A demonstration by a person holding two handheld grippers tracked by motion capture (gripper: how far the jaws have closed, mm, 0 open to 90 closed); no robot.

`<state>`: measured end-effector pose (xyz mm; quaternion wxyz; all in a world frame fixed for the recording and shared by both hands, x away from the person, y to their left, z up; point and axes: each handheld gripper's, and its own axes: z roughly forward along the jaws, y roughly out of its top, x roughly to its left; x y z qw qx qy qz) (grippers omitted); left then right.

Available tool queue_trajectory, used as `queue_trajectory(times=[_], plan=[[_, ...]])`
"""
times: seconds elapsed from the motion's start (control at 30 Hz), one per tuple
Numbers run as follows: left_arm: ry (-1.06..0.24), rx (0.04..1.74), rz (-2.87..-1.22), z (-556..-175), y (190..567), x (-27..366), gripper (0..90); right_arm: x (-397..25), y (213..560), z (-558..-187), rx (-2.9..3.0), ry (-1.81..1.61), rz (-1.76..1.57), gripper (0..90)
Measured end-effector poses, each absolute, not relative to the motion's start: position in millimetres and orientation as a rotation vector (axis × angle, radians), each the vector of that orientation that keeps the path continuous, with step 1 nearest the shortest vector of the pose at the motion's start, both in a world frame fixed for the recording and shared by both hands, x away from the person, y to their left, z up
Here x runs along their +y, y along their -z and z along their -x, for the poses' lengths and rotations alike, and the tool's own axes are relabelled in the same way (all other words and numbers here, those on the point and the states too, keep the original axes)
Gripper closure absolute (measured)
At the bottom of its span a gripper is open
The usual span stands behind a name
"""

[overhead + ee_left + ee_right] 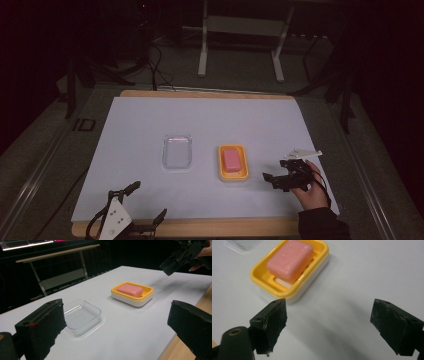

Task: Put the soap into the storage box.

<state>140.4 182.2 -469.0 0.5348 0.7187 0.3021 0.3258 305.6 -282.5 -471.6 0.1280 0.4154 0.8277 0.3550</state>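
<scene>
Left gripper: near left corner of the table, at its near edge; jaws spread wide with nothing between them. Idle, by the look of it.
Clear dish: shallow transparent tray, left of centre on the white sheet; looks empty, though the dim light makes its floor hard to read.
Soap dish: yellow tray on a white base, just right of the clear dish, the two apart.
Soap: pink bar lying flat in the soap dish, untouched.
Right gripper: right of the soap dish, near it but apart; held in a hand, jaws wide apart and empty, aimed left toward the bar. From its own view the soap sits ahead of the jaws, off to their left.
Step in hand: judged as the approach, the right gripper reaching for the soap, nothing gripped yet.
Next move calls for: carrying the right gripper left over the dish, lowering so the jaws straddle the bar, then closing. The yellow rim stands beside the bar, so the jaws need to come down inside it.
</scene>
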Motion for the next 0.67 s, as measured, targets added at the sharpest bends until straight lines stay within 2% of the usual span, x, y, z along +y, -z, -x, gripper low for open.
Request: queue_trajectory(times=[0.23,0.67], plan=[[-0.773,0.717,-1.708,-140.4,468.5,183.0,1.8,-295.0,479.6,-293.9,2.366,-1.015,-1.190,13.7],[-0.771,0.715,-1.710,-140.8,468.3,183.8,1.8,-302.5,484.1,-298.3,2.303,-1.053,-1.257,14.1]])
